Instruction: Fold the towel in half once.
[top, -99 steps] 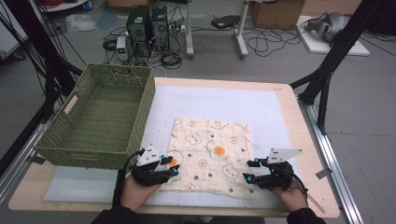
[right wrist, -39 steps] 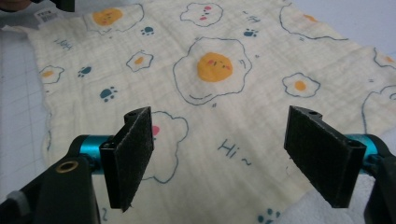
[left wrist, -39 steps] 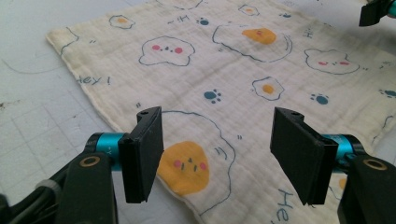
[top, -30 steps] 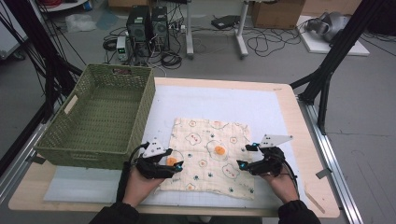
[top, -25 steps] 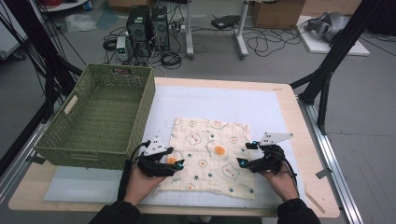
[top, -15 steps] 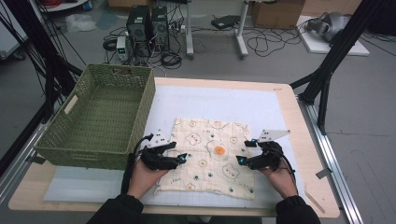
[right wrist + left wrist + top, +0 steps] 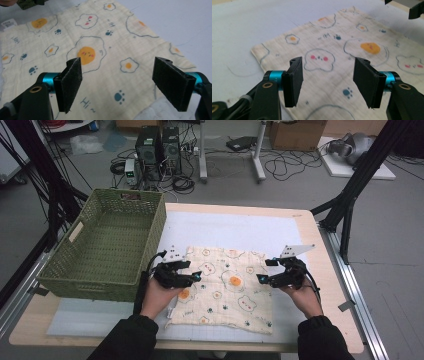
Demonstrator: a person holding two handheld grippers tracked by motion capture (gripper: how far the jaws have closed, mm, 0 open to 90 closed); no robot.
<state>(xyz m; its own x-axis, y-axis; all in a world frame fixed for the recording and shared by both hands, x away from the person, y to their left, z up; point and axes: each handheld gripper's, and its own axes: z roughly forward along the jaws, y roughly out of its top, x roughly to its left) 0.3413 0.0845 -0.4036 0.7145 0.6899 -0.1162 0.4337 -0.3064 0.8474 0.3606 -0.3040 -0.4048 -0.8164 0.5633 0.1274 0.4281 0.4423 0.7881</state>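
A cream cloth (image 7: 225, 292) printed with fried eggs, bears and paw marks lies flat on the white mat. My left gripper (image 7: 196, 276) hovers over the cloth's left edge and points right. In the left gripper view the cloth (image 7: 329, 47) lies below the open left gripper (image 7: 329, 82). Its jaws have just been closing, with nothing between them. My right gripper (image 7: 260, 279) hangs over the cloth's right edge and points left. Its jaws stand wide apart above the cloth (image 7: 100, 40), and the right gripper (image 7: 120, 83) holds nothing.
A green wicker basket (image 7: 105, 245) stands on the table's left, close to my left hand. The white mat (image 7: 225, 227) stretches bare beyond the cloth. The wooden table edge (image 7: 335, 285) runs right of my right hand. Black frame posts (image 7: 350, 205) rise at the far right.
Both hands have moved away from the near edge, along the cloth's sides toward its middle, and risen slightly. The cloth has stayed flat.
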